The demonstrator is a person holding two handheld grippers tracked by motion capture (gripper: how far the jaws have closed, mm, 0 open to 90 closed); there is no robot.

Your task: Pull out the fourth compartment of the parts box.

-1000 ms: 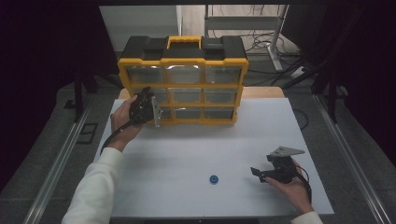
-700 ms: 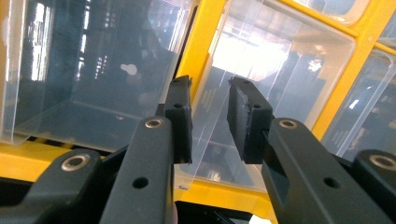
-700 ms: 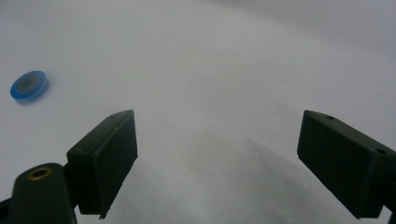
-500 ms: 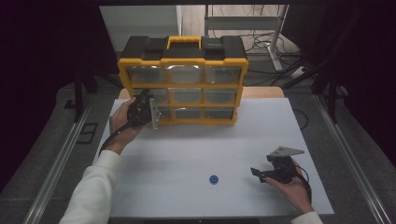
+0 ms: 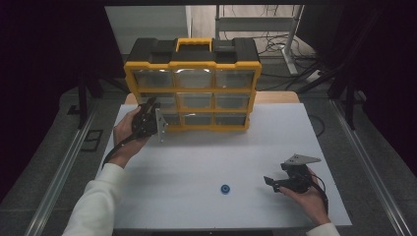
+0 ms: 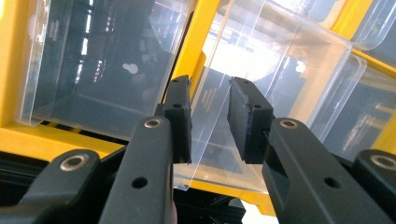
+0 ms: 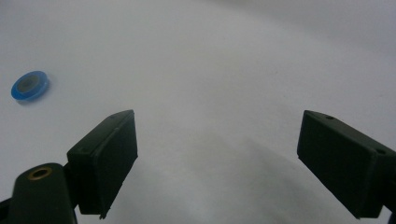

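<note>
While my right gripper [image 5: 275, 184] rests low near the table's [image 5: 196, 157] front right corner, jaws spread wide over bare white surface with nothing between them, the work belongs to my left hand. A small blue ring [image 5: 225, 189] lies just to the left of that idle gripper, near the front edge, apart from its fingertips; in the right gripper view the ring [image 7: 30, 85] sits off to the upper left, outside the jaws.

Farther back, at the rear left, my left gripper [image 5: 151, 109] is up against the organiser [image 5: 193, 88], a yellow-framed cabinet of clear drawers standing along the table's back edge. Its jaws are narrowed around the front lip of a clear drawer [image 6: 261, 79] in the left column, lower rows. In the left gripper view the thin plastic wall runs between the two pads [image 6: 180, 116]; I cannot tell whether both pads press on it, since a sliver of gap shows at one side.

I judge the step as opening this drawer: it already looks tilted out of its yellow slot. Next I need a firm pinch on the lip, then a straight pull toward the front edge, keeping the drawer level so it doesn't jam or slip out. Presumably the ring goes in afterwards.
</note>
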